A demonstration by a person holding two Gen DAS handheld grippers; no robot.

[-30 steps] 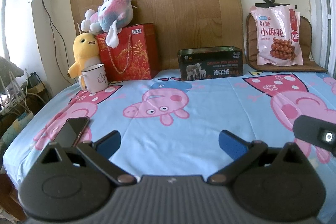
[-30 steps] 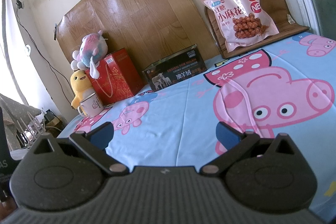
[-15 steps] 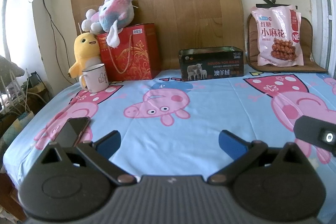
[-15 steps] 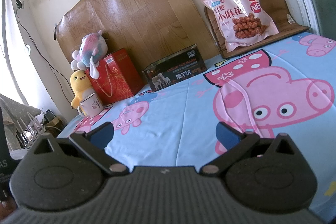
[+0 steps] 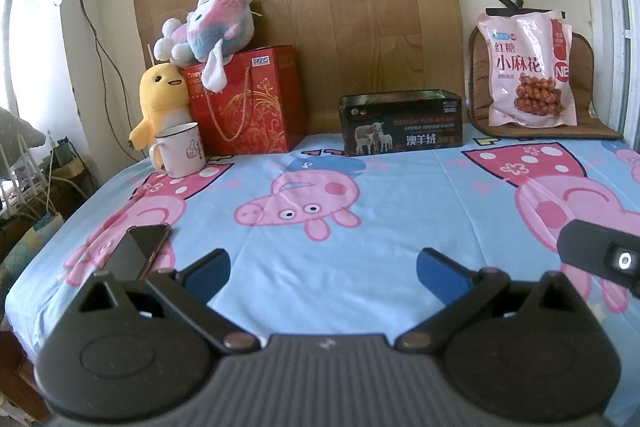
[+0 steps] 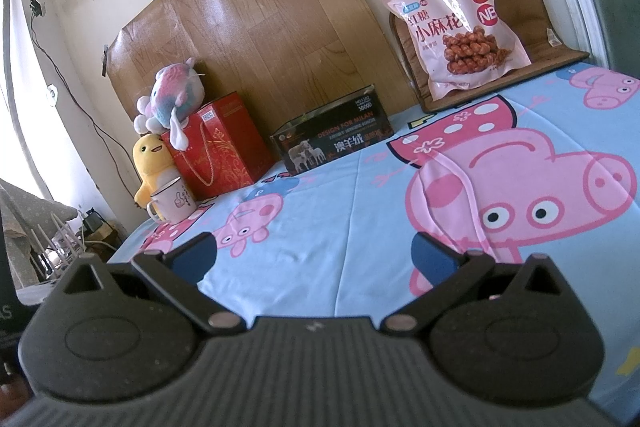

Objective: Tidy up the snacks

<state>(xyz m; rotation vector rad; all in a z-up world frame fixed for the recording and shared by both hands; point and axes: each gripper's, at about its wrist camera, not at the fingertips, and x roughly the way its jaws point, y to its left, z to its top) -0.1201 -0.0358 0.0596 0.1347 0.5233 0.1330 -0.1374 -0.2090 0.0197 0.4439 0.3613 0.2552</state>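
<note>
leaning glossy snack bag [image 5: 528,75] (crinkled), rectangular tin [image 5: 402,125]

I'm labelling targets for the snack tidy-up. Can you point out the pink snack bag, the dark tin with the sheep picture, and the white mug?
Pink plastic snack bag [image 5: 528,75]: left wrist view, printed front.
Dark rectangular tin [image 5: 402,131]: left wrist view, front wall.
White enamel mug [image 5: 182,151]: left wrist view, side.
</note>
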